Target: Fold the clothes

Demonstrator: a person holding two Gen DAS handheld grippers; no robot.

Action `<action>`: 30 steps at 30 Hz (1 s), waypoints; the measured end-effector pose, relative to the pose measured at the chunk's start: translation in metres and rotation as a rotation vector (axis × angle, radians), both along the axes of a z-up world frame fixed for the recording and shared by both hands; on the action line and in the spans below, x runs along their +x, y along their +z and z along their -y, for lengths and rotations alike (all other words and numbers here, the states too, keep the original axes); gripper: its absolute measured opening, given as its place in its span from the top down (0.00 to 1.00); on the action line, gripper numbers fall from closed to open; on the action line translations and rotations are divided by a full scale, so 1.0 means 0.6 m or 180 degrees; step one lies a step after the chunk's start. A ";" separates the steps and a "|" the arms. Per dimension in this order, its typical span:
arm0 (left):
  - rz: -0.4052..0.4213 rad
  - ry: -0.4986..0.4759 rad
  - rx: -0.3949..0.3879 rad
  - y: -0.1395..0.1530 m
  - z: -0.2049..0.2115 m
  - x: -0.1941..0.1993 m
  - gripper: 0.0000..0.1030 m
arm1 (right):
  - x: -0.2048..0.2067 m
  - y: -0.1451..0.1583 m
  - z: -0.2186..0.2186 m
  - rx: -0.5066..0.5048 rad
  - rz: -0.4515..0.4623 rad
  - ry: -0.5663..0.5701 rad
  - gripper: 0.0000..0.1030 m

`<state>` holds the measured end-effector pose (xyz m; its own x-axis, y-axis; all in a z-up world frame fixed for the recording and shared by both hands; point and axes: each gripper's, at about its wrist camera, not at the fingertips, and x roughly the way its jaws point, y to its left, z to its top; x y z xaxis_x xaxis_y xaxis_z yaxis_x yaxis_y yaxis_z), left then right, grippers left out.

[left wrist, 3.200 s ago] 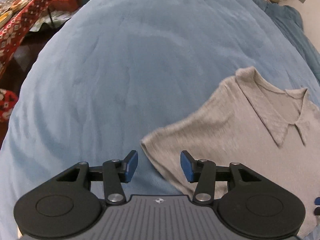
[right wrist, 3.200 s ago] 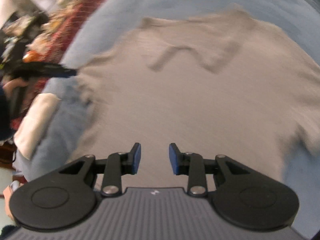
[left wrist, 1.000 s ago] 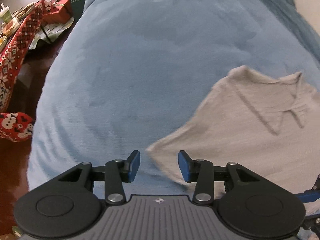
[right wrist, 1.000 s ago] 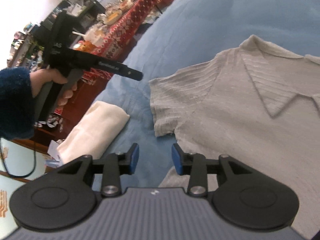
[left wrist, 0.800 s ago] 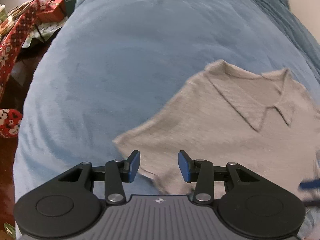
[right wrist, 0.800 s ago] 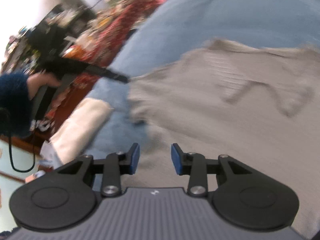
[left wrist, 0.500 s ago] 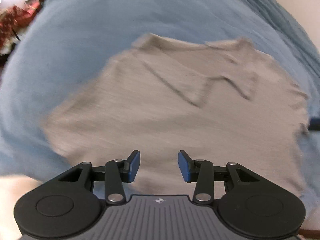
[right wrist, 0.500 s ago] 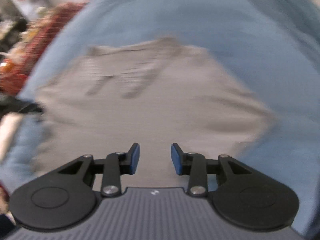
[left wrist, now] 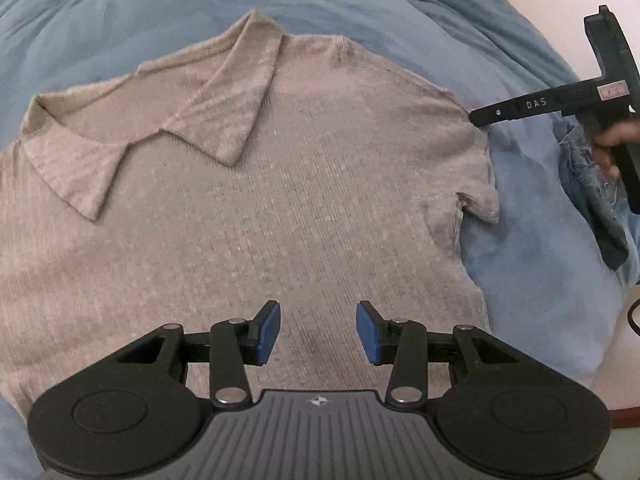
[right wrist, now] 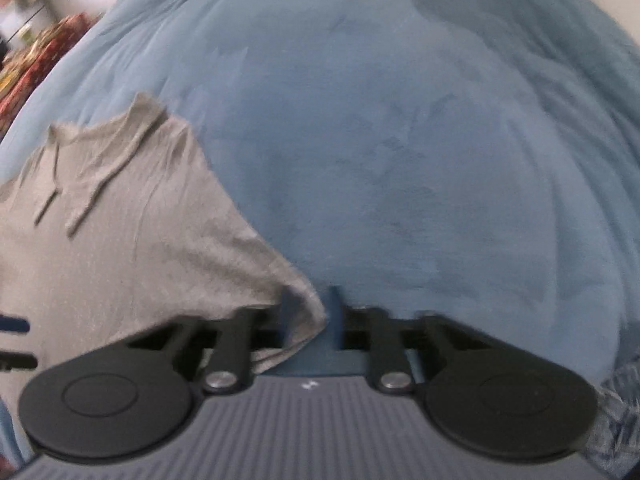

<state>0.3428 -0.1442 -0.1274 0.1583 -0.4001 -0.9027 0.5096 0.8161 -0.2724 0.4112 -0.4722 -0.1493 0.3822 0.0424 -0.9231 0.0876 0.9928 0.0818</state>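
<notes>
Grey shirt point(left wrist: 280, 200) lay flat on blue blanket point(right wrist: 400, 160). Left gripper point(left wrist: 317, 332) hung over its lower body, jaws apart, empty. Right gripper point(right wrist: 310, 320) had clamped the sleeve edge.

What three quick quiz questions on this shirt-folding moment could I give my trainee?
1. True or false: the right gripper has its fingers closed on the edge of the grey shirt.
2. What lies between the left gripper's fingers: A) a bunch of fabric, B) nothing, with the shirt flat beneath, C) the collar?
3. Fill in: the shirt lies on a ____ blanket.

Key: 1 true; 2 B; 3 blue.
</notes>
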 end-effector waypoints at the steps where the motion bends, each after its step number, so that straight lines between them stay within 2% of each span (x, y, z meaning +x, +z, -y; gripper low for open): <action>1: -0.0035 0.0008 -0.0007 -0.004 -0.003 0.001 0.60 | 0.001 0.001 -0.001 -0.0069 -0.0024 0.0044 0.97; 5: -0.0058 0.0045 0.0061 -0.012 -0.021 0.003 0.60 | -0.005 0.018 0.018 -0.0141 0.0018 -0.0110 0.97; 8: -0.0075 0.0083 0.0093 -0.016 -0.045 0.007 0.60 | -0.006 0.005 0.033 -0.0136 -0.0008 -0.0201 0.95; 11: 0.0013 0.0145 0.0204 -0.012 -0.078 0.011 0.60 | -0.010 -0.003 0.038 -0.0176 -0.0014 -0.0208 0.85; 13: 0.0084 0.0232 0.0304 -0.008 -0.108 0.015 0.60 | -0.017 0.003 0.043 -0.0262 -0.0011 -0.0234 0.65; 19: 0.0163 0.0550 0.0535 0.003 -0.222 0.018 0.59 | -0.063 0.048 0.041 -0.0508 -0.0044 -0.0353 0.61; 22: 0.0201 0.0696 0.0632 0.010 -0.283 0.008 0.58 | -0.100 0.078 0.005 -0.0423 -0.0022 -0.0335 0.61; 25: 0.0027 0.0942 0.0646 0.002 -0.349 -0.015 0.59 | -0.141 0.098 -0.047 -0.0160 -0.0035 -0.0348 0.61; 27: -0.0063 0.1064 0.0677 -0.004 -0.382 -0.034 0.59 | -0.172 0.099 -0.085 0.0077 -0.0115 -0.0407 0.61; 30: -0.0156 0.1132 0.0630 -0.008 -0.414 -0.058 0.59 | -0.208 0.086 -0.138 0.0245 -0.0283 -0.0501 0.60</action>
